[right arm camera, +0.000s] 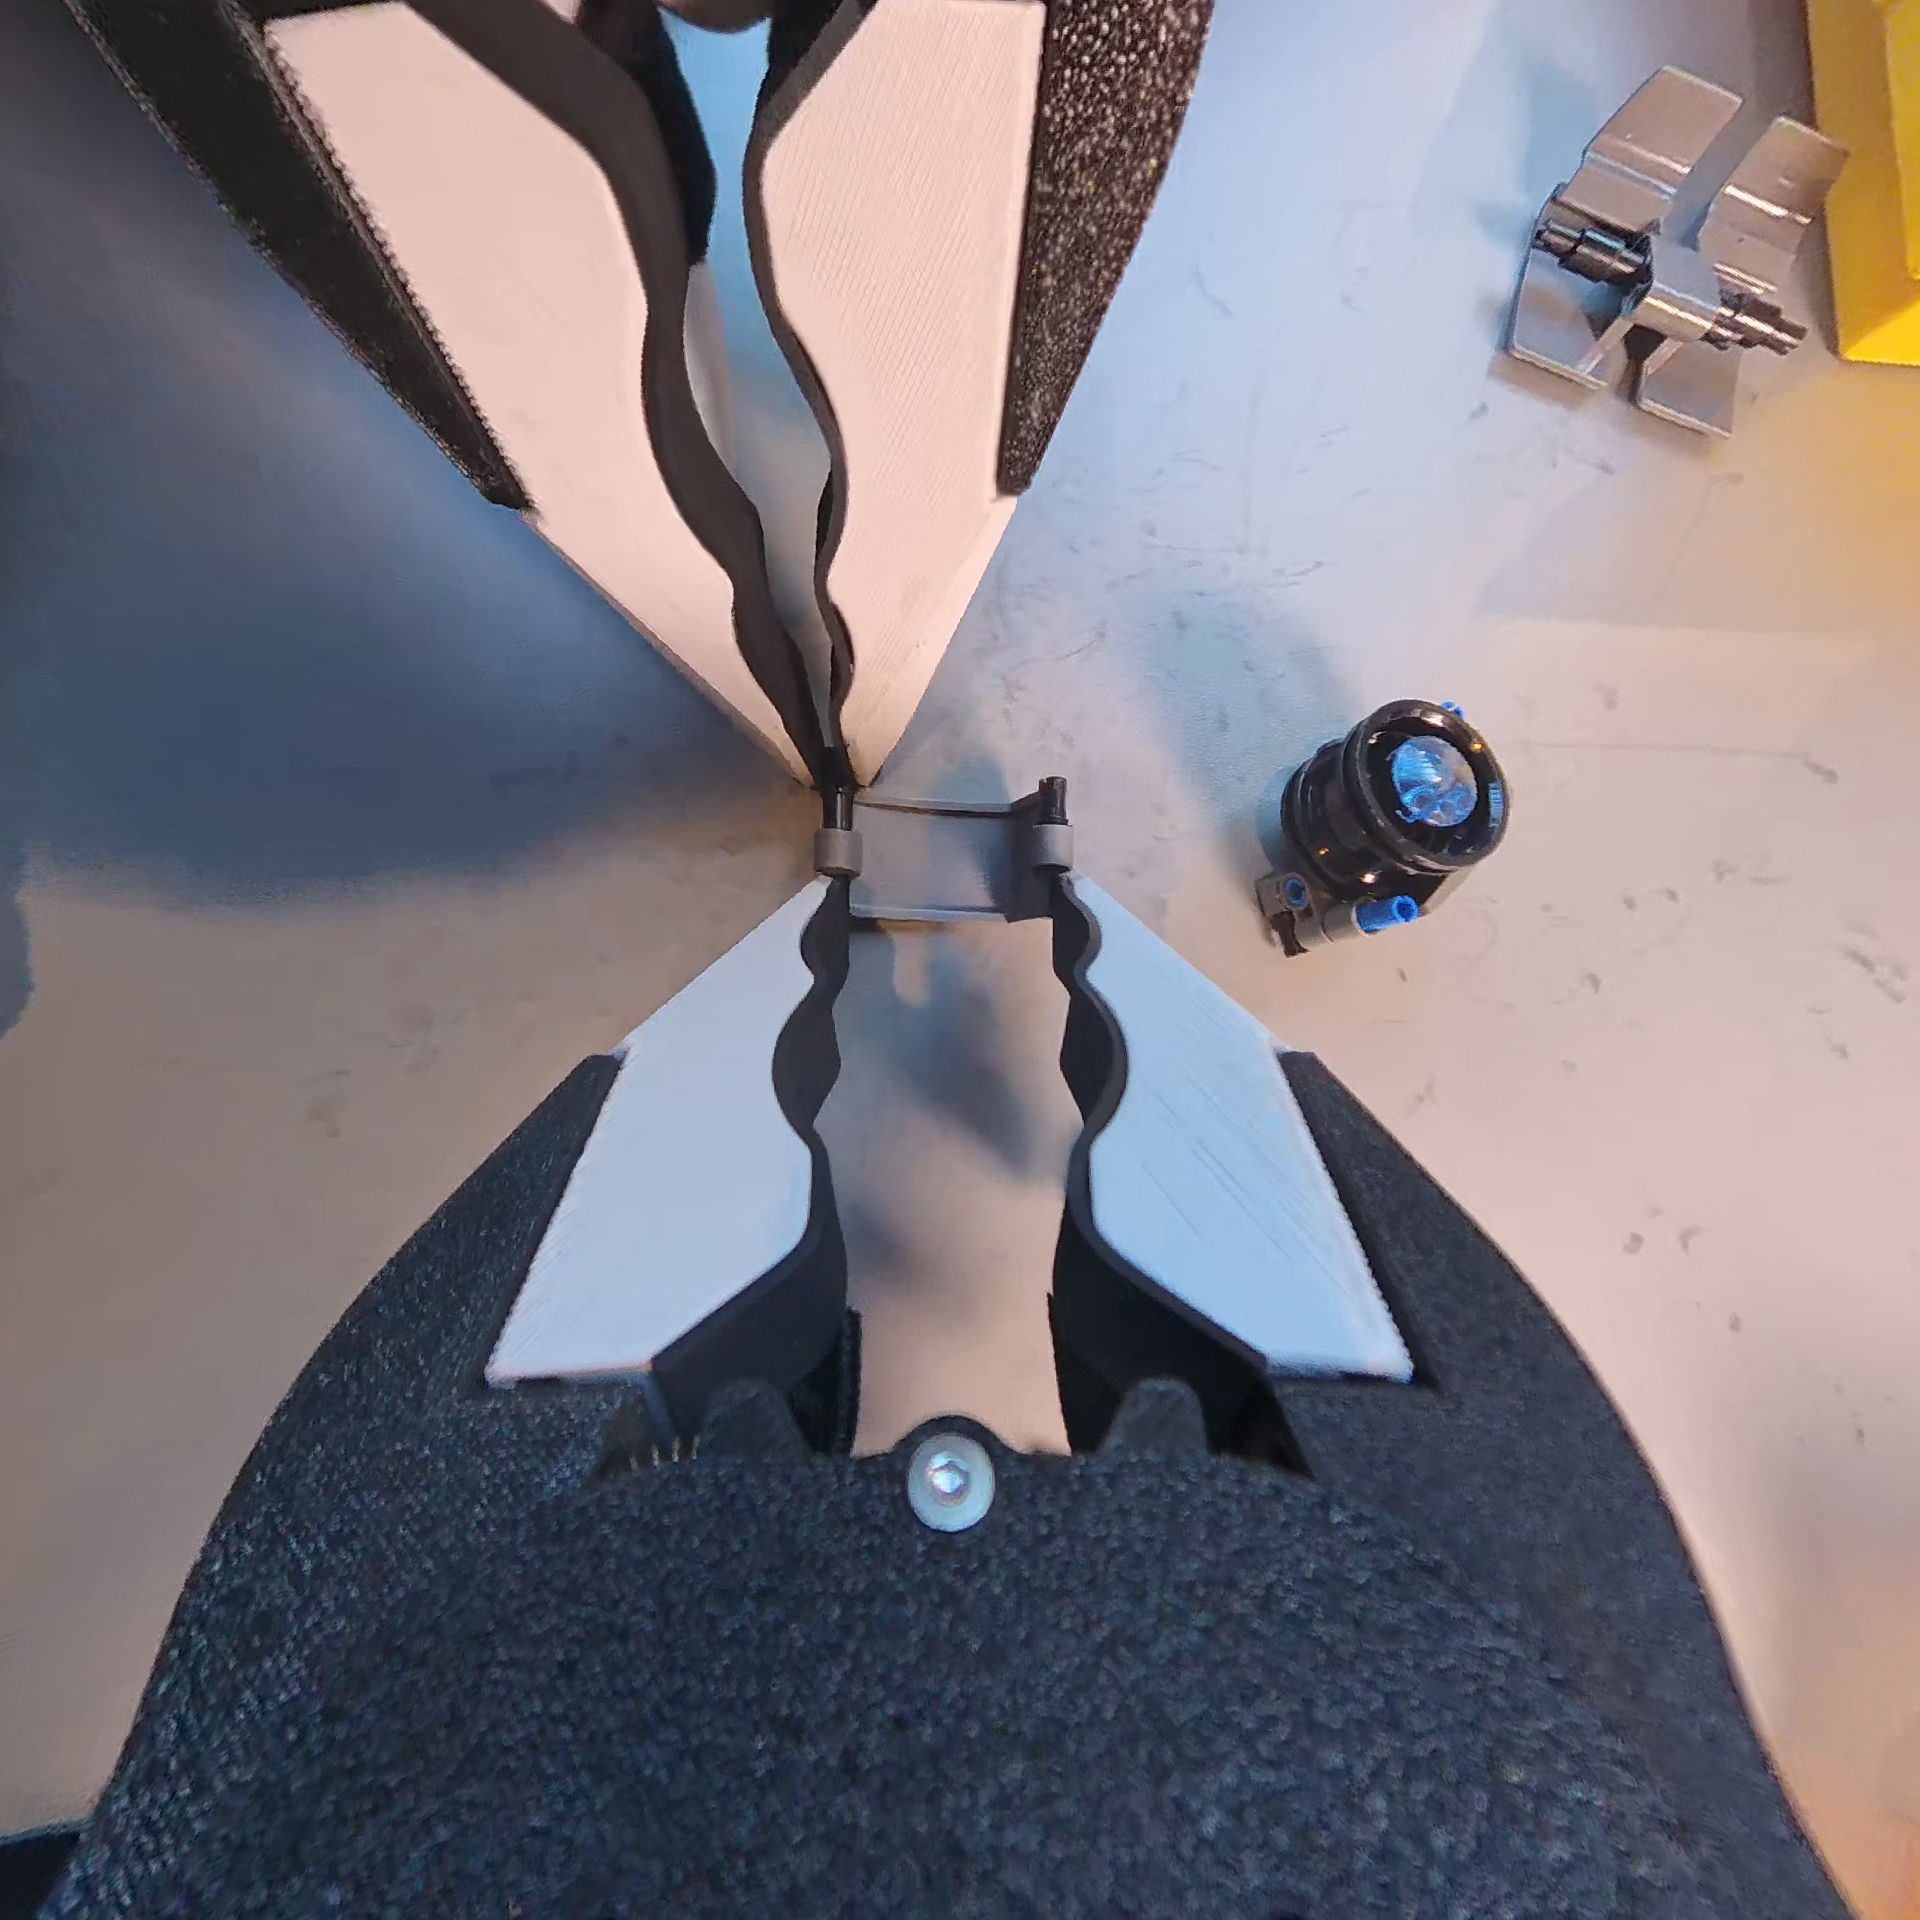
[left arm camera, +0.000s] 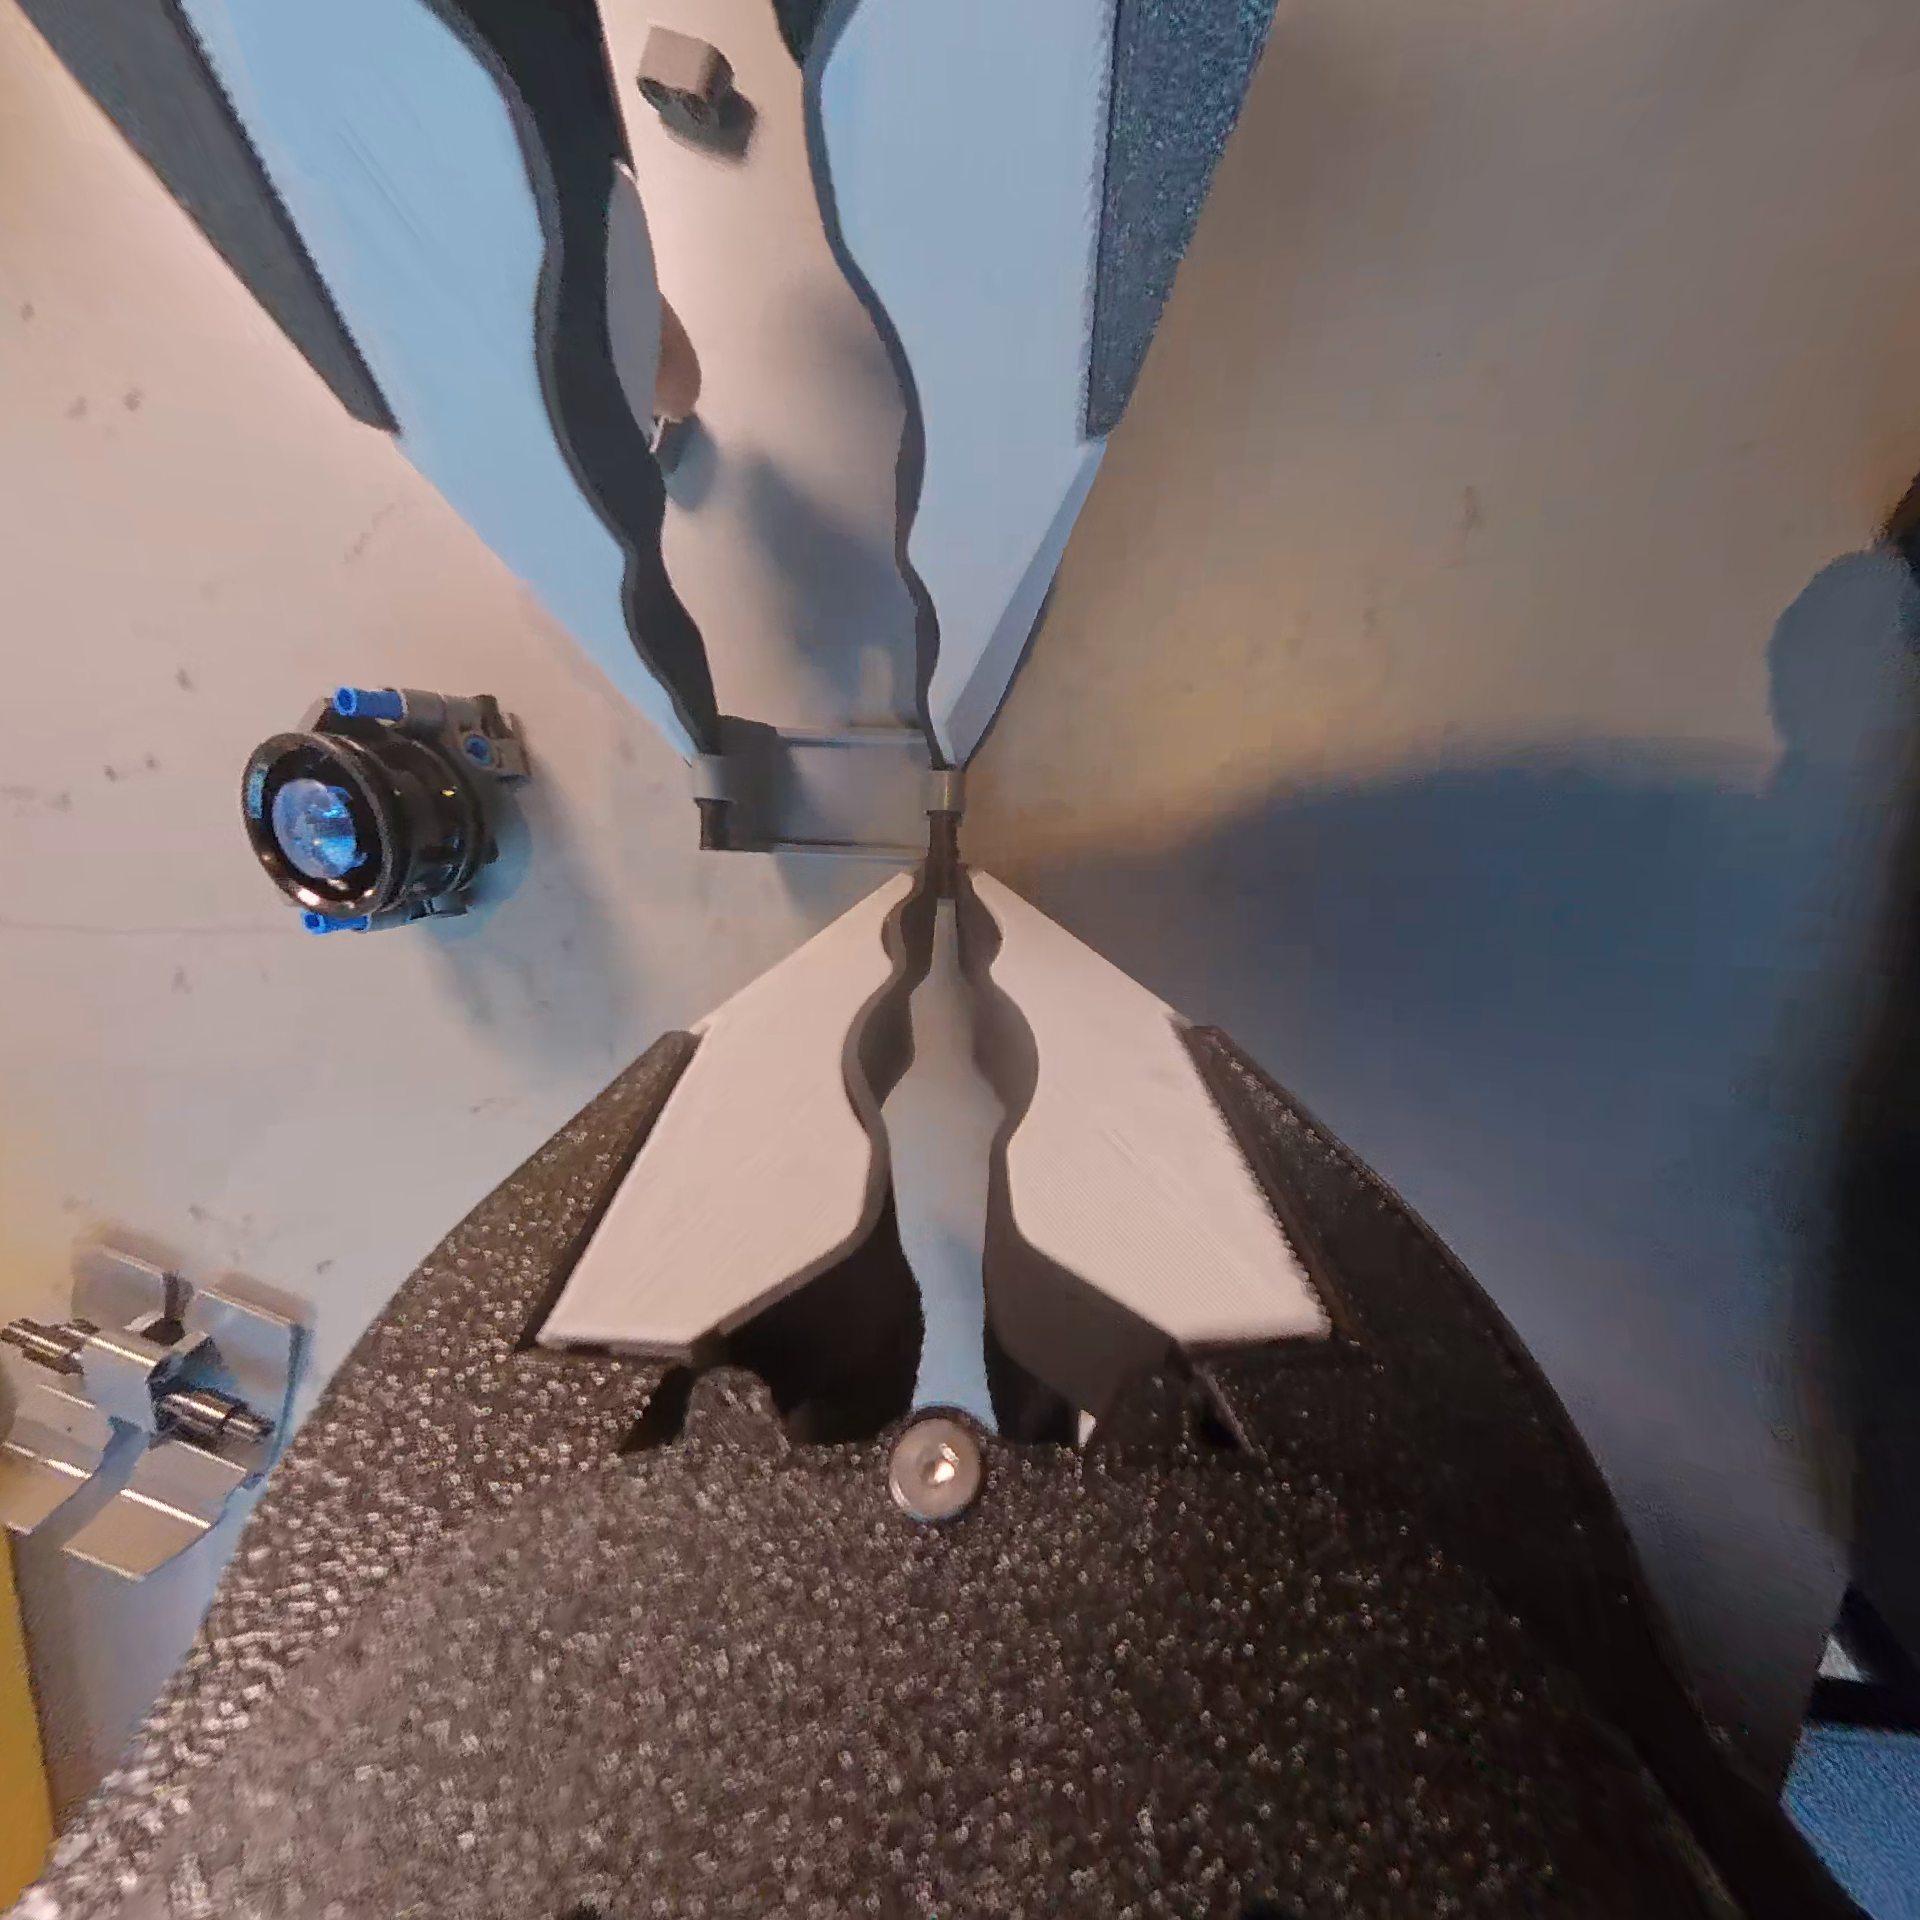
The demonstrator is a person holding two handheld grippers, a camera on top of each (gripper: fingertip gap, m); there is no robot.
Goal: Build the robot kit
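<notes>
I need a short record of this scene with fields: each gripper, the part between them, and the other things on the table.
left gripper: shut on the black pin at one end of the grey part
right gripper: open, fingertips at both ends of the grey part; contact unclear
grey part: on the white table, between the grippers
nearby: black lens unit with blue pins, metal clamp, yellow object

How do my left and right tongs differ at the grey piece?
The left tongs are shut on the black pin at one end of the grey piece; the right tongs are open, tips beside both its ends. The left gap is a sliver; the right gap spans the piece. Both point at that piece, facing each other.
</notes>
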